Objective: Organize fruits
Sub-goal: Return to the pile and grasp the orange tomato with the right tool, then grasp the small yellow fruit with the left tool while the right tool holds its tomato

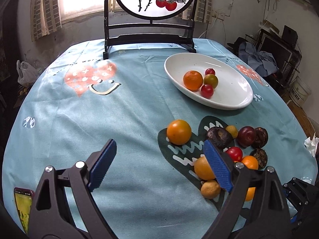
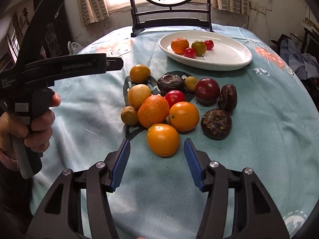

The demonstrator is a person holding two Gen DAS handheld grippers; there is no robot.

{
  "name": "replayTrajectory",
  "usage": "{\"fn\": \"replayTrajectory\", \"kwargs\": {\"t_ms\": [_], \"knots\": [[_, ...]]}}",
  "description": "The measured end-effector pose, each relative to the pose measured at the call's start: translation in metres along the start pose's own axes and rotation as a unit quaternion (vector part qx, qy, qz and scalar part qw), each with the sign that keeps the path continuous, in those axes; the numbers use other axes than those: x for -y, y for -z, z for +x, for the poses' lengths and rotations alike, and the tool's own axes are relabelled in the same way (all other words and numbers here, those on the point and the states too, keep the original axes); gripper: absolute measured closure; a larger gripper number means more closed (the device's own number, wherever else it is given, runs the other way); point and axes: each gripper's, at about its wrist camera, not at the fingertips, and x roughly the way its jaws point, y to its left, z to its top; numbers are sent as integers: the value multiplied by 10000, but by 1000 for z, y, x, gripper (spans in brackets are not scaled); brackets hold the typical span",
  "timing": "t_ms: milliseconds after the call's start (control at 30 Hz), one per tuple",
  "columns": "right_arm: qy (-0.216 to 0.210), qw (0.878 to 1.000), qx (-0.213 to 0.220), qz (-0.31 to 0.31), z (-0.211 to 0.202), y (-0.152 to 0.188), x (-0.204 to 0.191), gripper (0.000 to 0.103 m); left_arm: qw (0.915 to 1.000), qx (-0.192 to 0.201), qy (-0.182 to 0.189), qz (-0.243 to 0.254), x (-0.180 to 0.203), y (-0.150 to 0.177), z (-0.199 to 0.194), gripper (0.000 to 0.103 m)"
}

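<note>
Fruit lay heaped on the blue tablecloth (image 2: 83, 143), well short of the white oval dish (image 2: 225, 63) where an orange, two cherry tomatoes and a greenish tomato already sat, so the sorting looked partly done, with the bulk of the pile still waiting. The right gripper (image 2: 157, 165) hung just before the nearest orange (image 2: 163, 139), jaws spread a little wider than the fruit and touching nothing, and this read as the approach to the next pick. What the next move seemed to call for was a short push forward and down so the blue pads flank that orange, then a gentle squeeze, since a round, smooth skin could roll away into the rough-skinned orange (image 2: 153, 111) right behind it. The left gripper (image 1: 159, 165) stood wide open and empty, its right pad in front of the pile's edge, nothing between the jaws. Only the right wrist view showed the person's hand (image 2: 30, 125) wrapped on the left tool's handle and the whole pile unobstructed, dark water chestnuts and plum included. Only the left wrist view caught a phone (image 1: 23, 207) at the table's near edge and a crumpled tissue (image 1: 311, 143) at the far right.
</note>
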Motion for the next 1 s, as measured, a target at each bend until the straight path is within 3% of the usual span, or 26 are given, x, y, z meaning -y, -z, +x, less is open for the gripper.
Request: {"fn": "replayTrajectory", "kwargs": {"t_ms": [100, 233, 467, 567, 633, 767, 800, 1000], "knots": [[29, 9999, -97, 41, 10, -1, 0, 51, 10000, 12, -18, -38, -3, 0, -1, 13], [93, 9997, -196, 115, 16, -2, 4, 65, 10000, 16, -91, -4, -3, 0, -1, 13], [33, 9997, 56, 229, -5, 4, 15, 66, 9998, 9, -148, 164, -1, 3, -2, 13], [79, 9993, 190, 306, -22, 8, 27, 66, 9990, -117, 260, 339, 2, 14, -4, 13], [122, 9988, 283, 375, -33, 11, 36, 66, 9968, -171, 512, 595, 10, 26, -7, 17], [71, 9973, 412, 602, -48, 16, 52, 66, 9877, -451, 1048, 1066, 26, 52, -4, 39], [69, 9970, 440, 630, -51, 18, 54, 66, 9859, -517, 1061, 1187, 31, 56, -1, 45], [47, 9965, 508, 666, -57, 23, 58, 66, 9800, -701, 1033, 1548, 50, 63, 13, 57]]}}
